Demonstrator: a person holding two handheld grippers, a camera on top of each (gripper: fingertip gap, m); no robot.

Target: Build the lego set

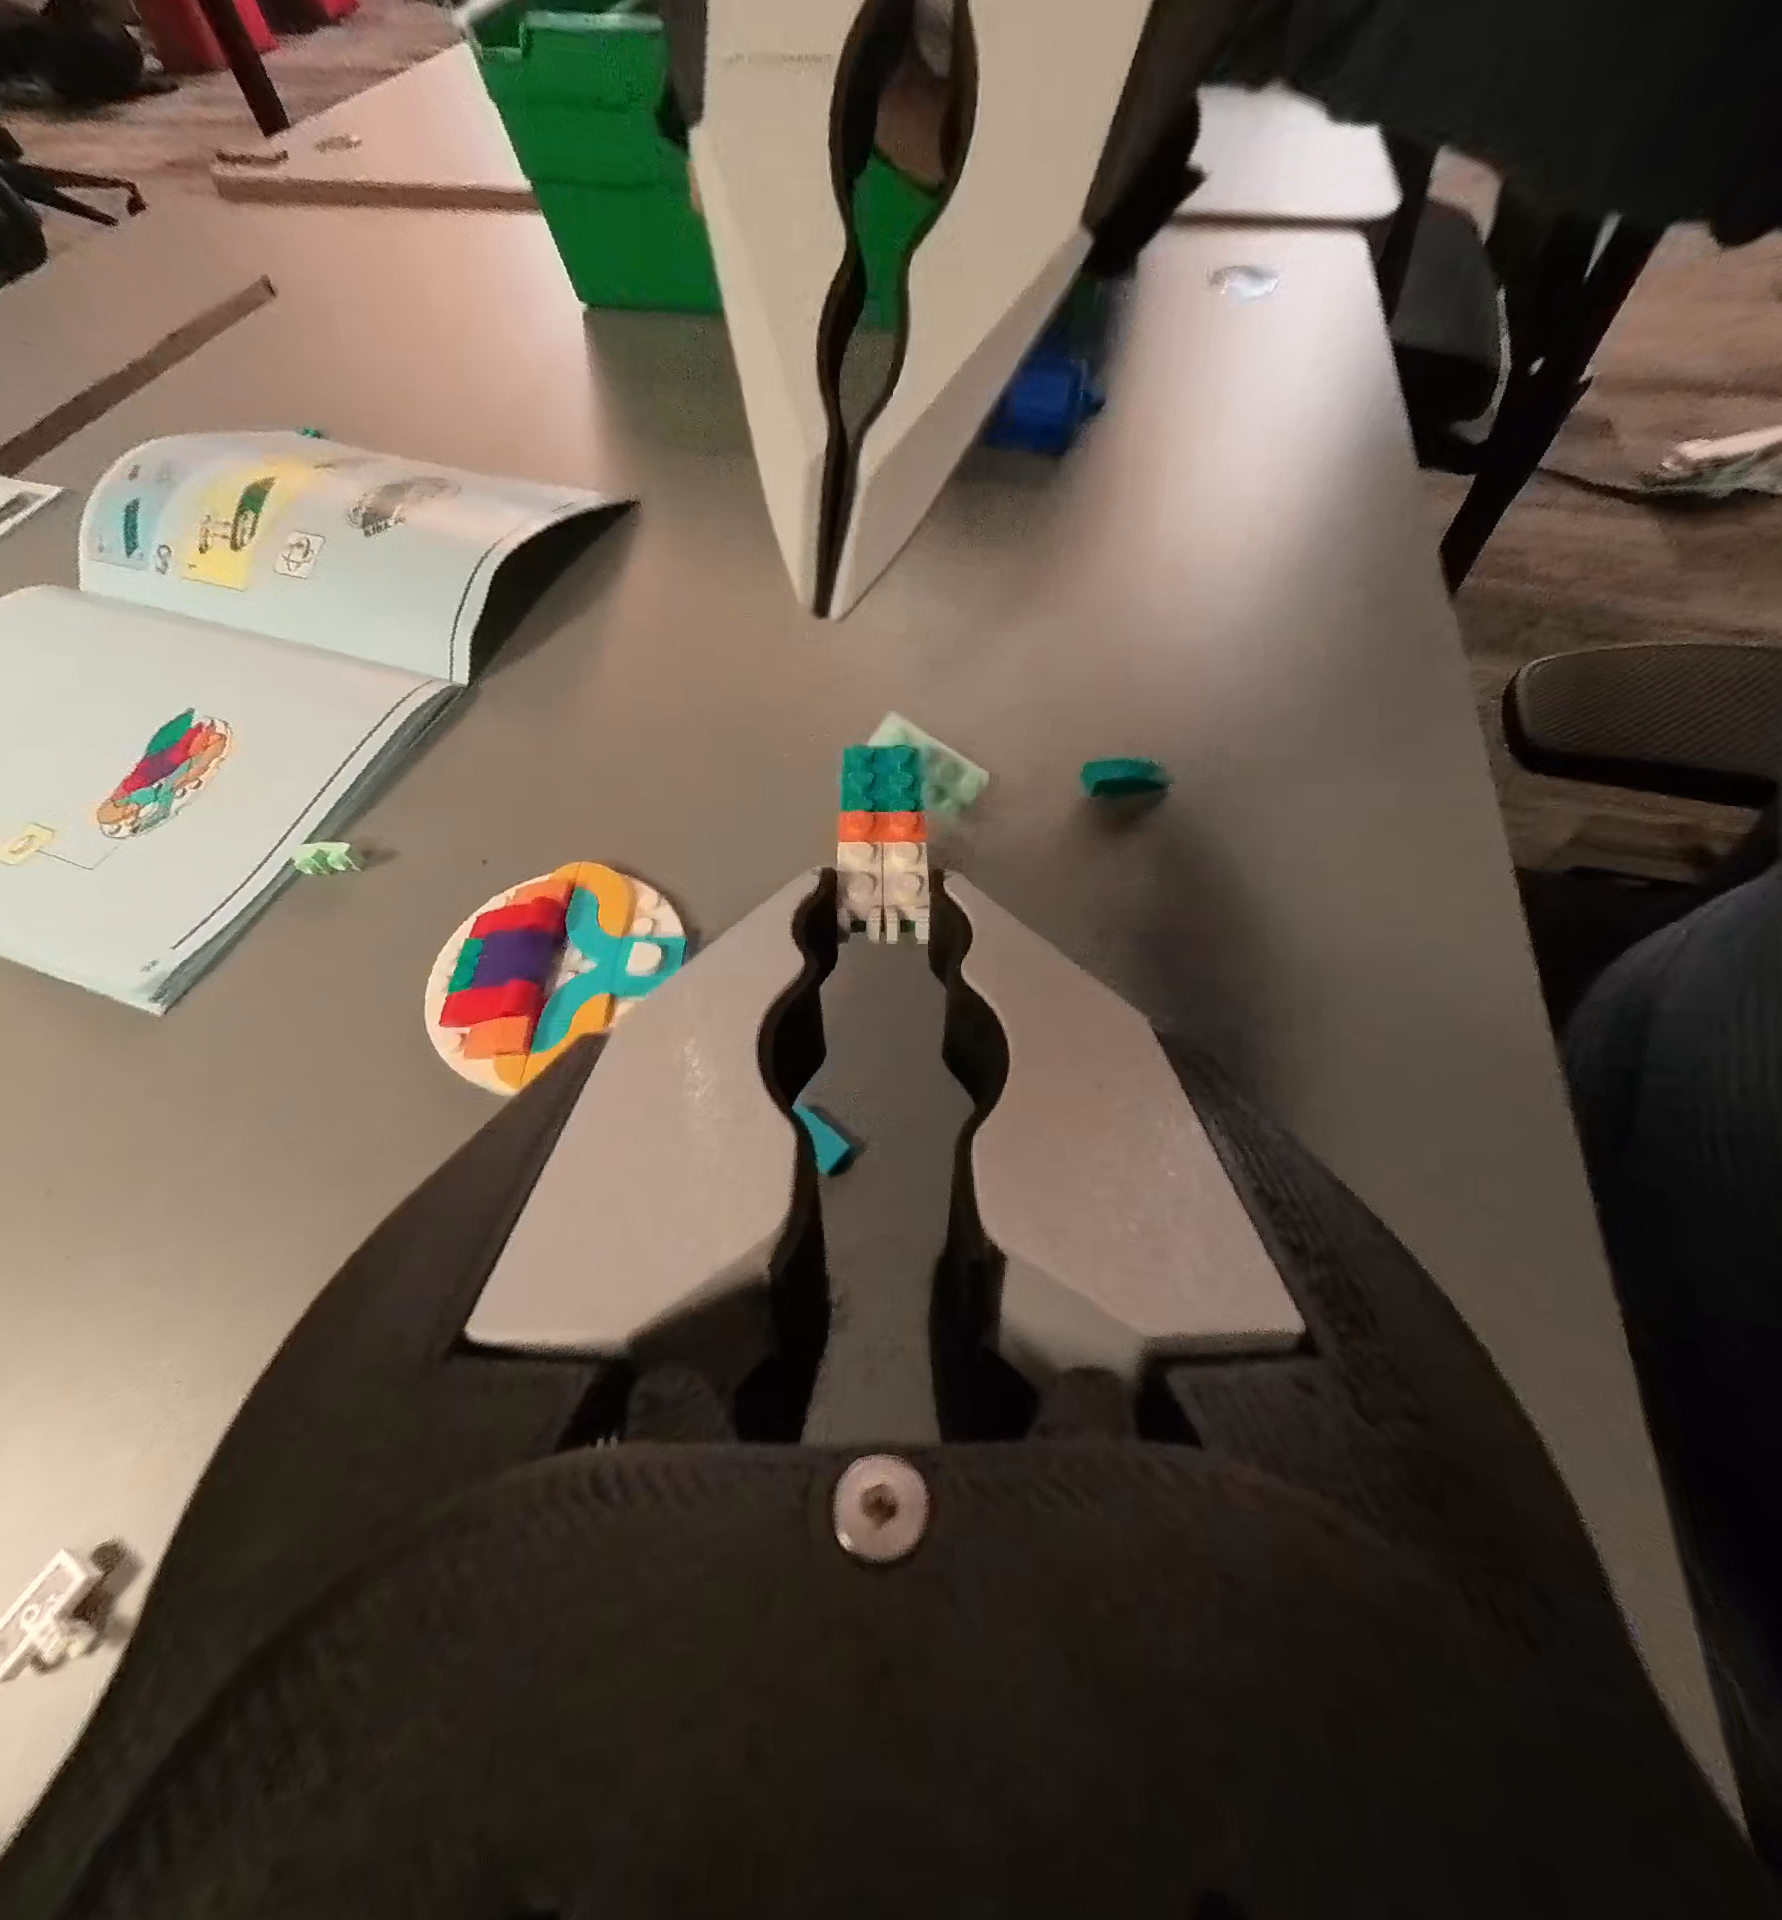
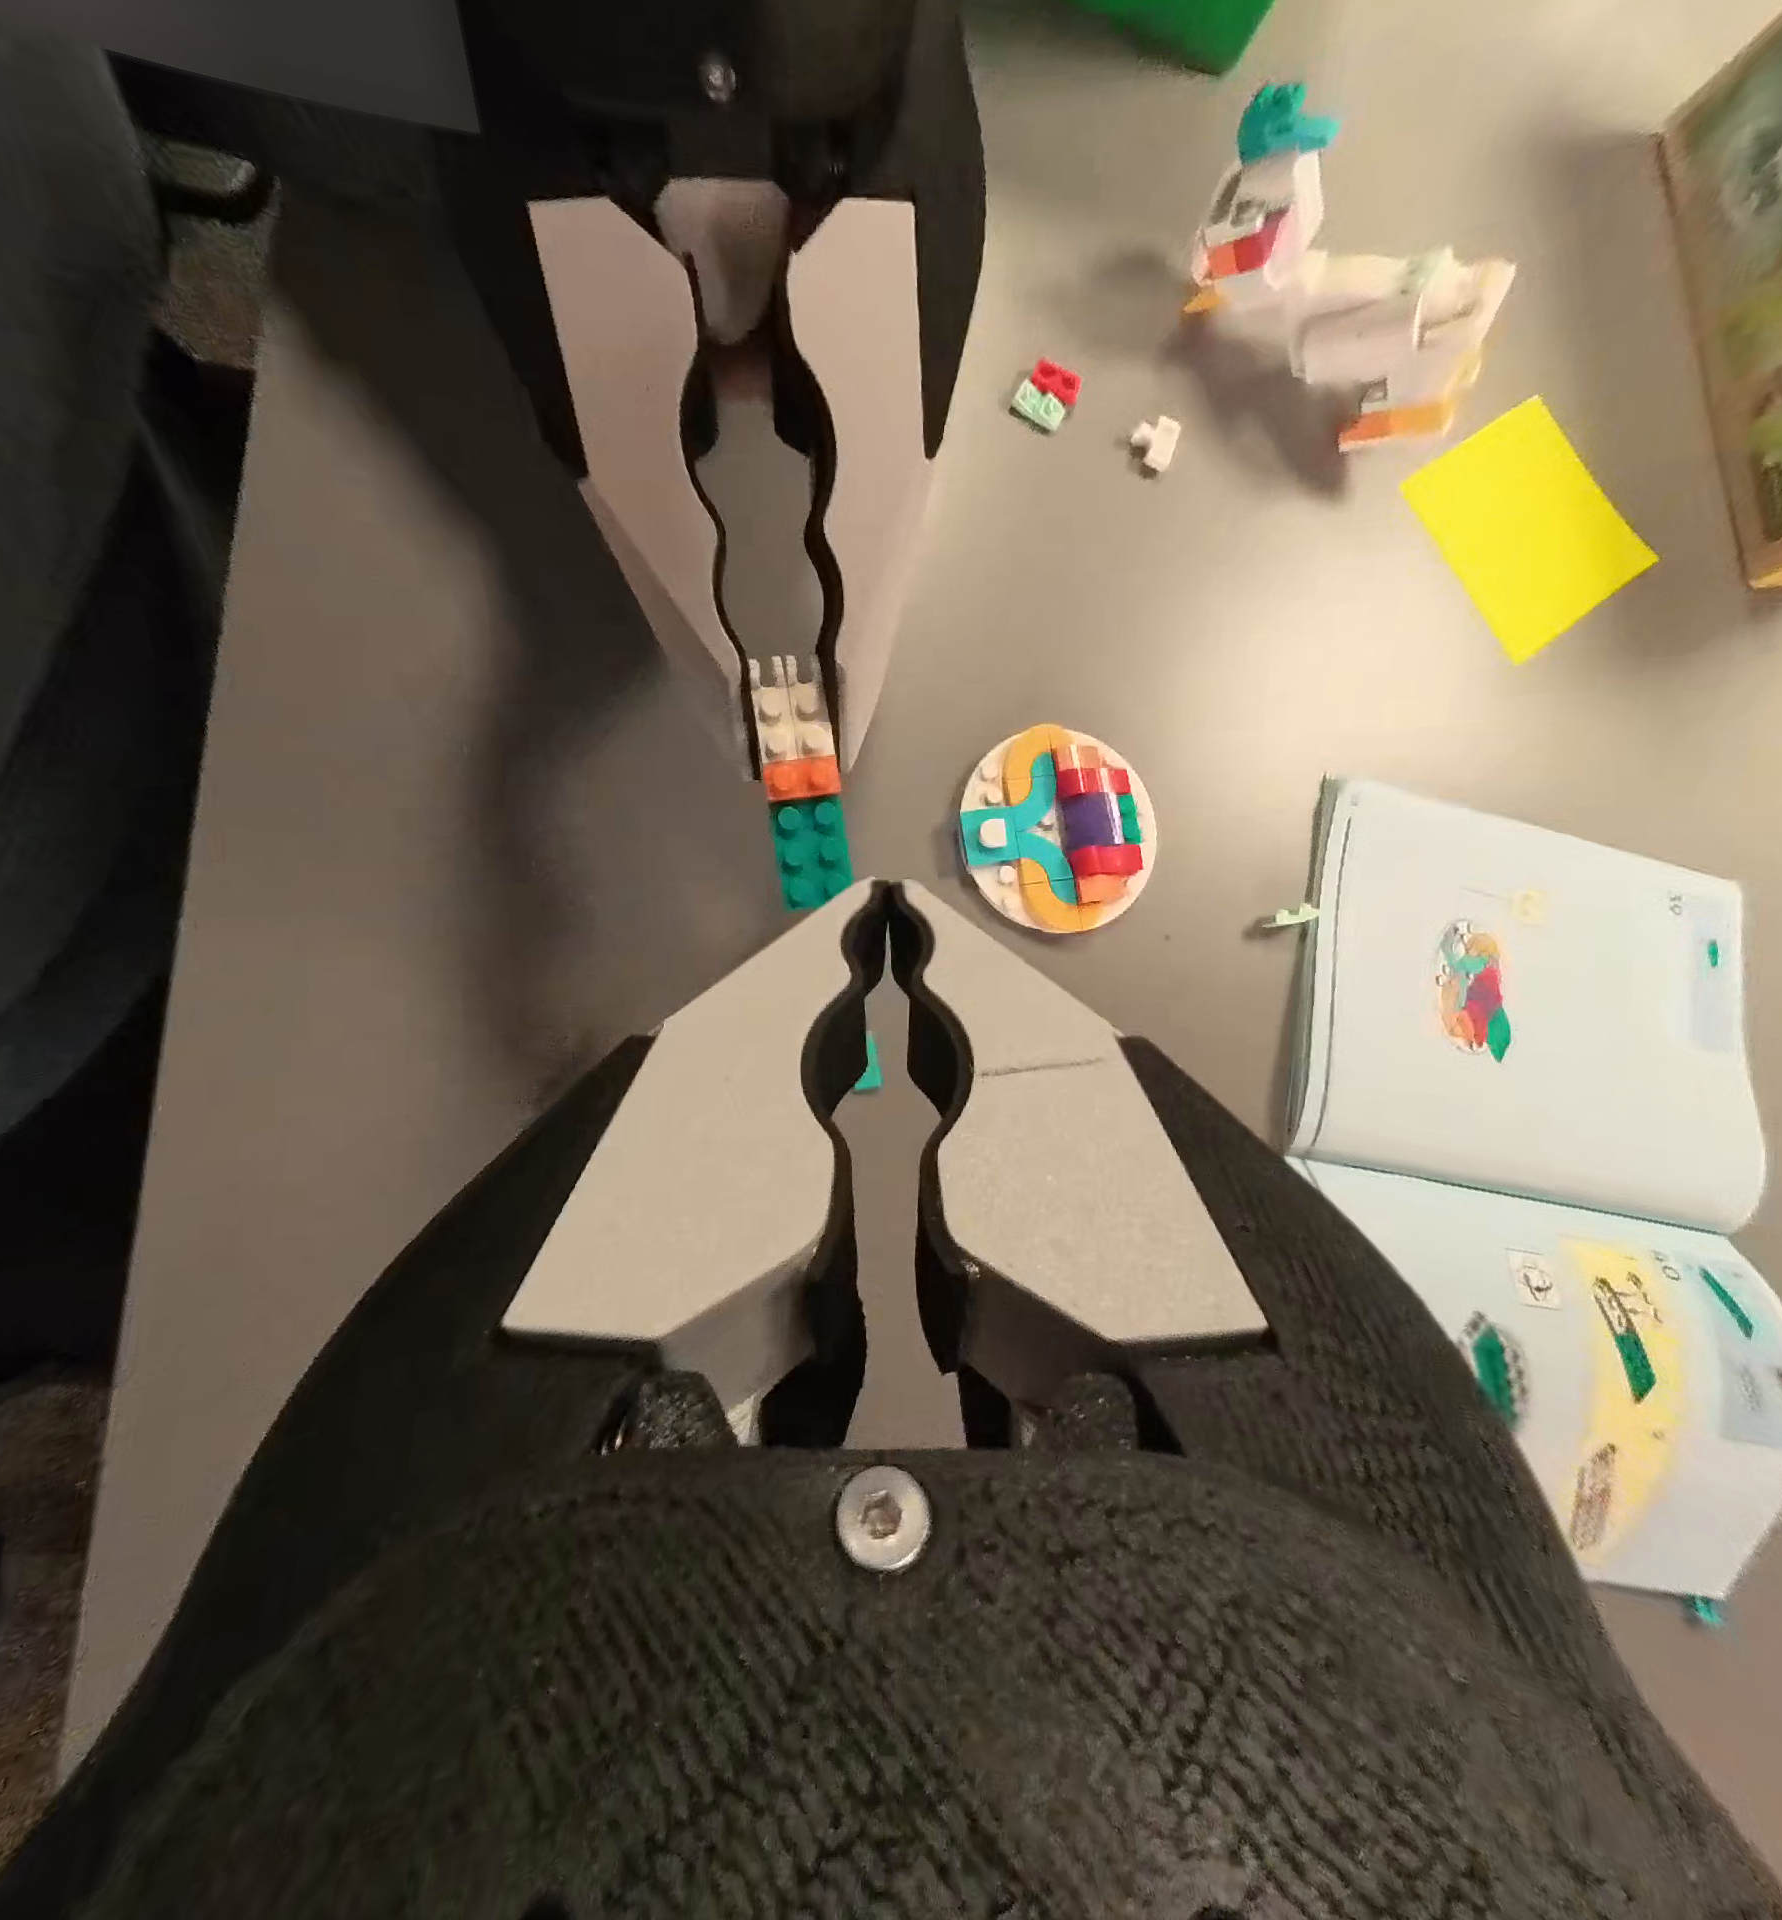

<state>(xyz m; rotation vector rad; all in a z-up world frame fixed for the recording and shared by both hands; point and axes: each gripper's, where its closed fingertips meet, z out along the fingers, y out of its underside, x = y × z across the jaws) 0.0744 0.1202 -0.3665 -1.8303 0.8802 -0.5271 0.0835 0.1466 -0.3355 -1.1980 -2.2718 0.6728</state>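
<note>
My left gripper [image 1: 885, 896] is shut on the white end of a short brick strip [image 1: 882, 821], which runs white, then orange, then teal, and holds it over the grey table [image 1: 347, 1195]. The right wrist view shows the same grasp [image 2: 802, 743], with the strip [image 2: 806, 805] pointing toward my right gripper [image 2: 885, 891]. My right gripper is shut, with nothing visible between its pads, just short of the strip's teal end. It also shows at the top of the left wrist view [image 1: 831, 603]. A round white disc build [image 1: 554, 966] with red, purple, orange and teal parts lies beside the strip [image 2: 1058, 826].
An open instruction booklet [image 1: 191, 727] [image 2: 1521, 1039] lies on the table. Loose pieces include a light green plate [image 1: 934, 764], a teal piece [image 1: 1124, 784] and a small teal piece [image 1: 825, 1138]. A green bin [image 1: 606, 177], a bird build [image 2: 1334, 291] and a yellow note [image 2: 1526, 525] stand farther off. Some 5 centimetres of space lies between my two pairs of fingers.
</note>
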